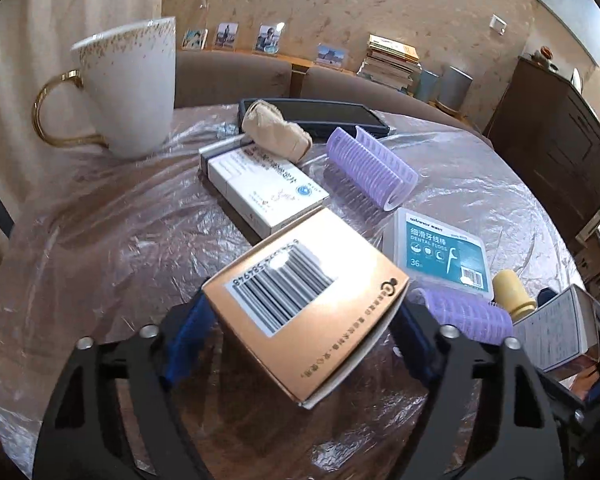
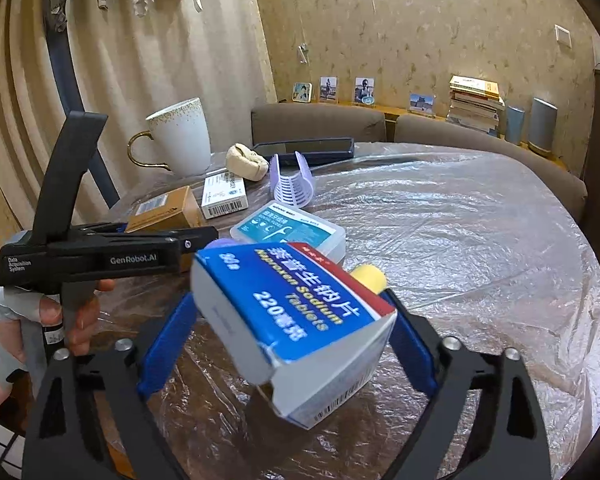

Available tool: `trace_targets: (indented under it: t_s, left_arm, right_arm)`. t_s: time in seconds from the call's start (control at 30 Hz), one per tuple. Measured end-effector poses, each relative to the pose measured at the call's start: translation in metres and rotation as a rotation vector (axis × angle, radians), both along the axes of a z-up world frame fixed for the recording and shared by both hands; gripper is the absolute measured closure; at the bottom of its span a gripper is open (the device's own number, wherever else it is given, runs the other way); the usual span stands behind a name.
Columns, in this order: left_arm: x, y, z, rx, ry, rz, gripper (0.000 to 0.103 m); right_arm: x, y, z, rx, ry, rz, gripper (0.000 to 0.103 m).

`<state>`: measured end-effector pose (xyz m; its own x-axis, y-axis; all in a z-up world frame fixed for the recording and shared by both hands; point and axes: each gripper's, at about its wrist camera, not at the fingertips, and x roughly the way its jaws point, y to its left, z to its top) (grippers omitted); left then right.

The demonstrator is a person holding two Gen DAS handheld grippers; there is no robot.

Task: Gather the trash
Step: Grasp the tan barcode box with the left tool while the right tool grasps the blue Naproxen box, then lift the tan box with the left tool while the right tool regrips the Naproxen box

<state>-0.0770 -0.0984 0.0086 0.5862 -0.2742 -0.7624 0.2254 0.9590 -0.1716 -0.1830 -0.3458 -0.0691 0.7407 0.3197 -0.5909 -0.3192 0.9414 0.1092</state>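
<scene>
A gold carton with a barcode label [image 1: 304,304] sits between the blue pads of my left gripper [image 1: 300,306], which press on its two sides. In the right wrist view the same gold carton [image 2: 164,212] lies low on the plastic-covered table [image 2: 460,240], left of centre. My right gripper [image 2: 288,300] is shut on a blue and white tablet box [image 2: 300,320], which hangs tilted above the table. A hand [image 2: 80,320] holds the left gripper's handle.
Around the cartons lie a white medicine box [image 1: 264,192], a teal dental floss case [image 1: 440,252], purple hair rollers [image 1: 368,168], a beige cloth roll [image 1: 276,128], a black case [image 1: 320,114] and a yellow cylinder [image 1: 512,292]. A white mug [image 1: 136,88] stands far left. Sofa behind.
</scene>
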Motion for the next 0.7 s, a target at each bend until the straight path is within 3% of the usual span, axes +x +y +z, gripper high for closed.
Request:
trace_targets:
  t_s: [0.13,0.7]
  left_arm:
    - [-0.002,0.003,0.001,-0.004,0.002,0.004,0.029]
    - [-0.014,0.007,0.015,0.005,-0.024,0.022,0.030]
  right_arm:
    - [0.005,-0.005,-0.003,0.035,0.027,0.012,0.037]
    - [0.002,-0.020,0.009,0.095,0.034,0.018,0.041]
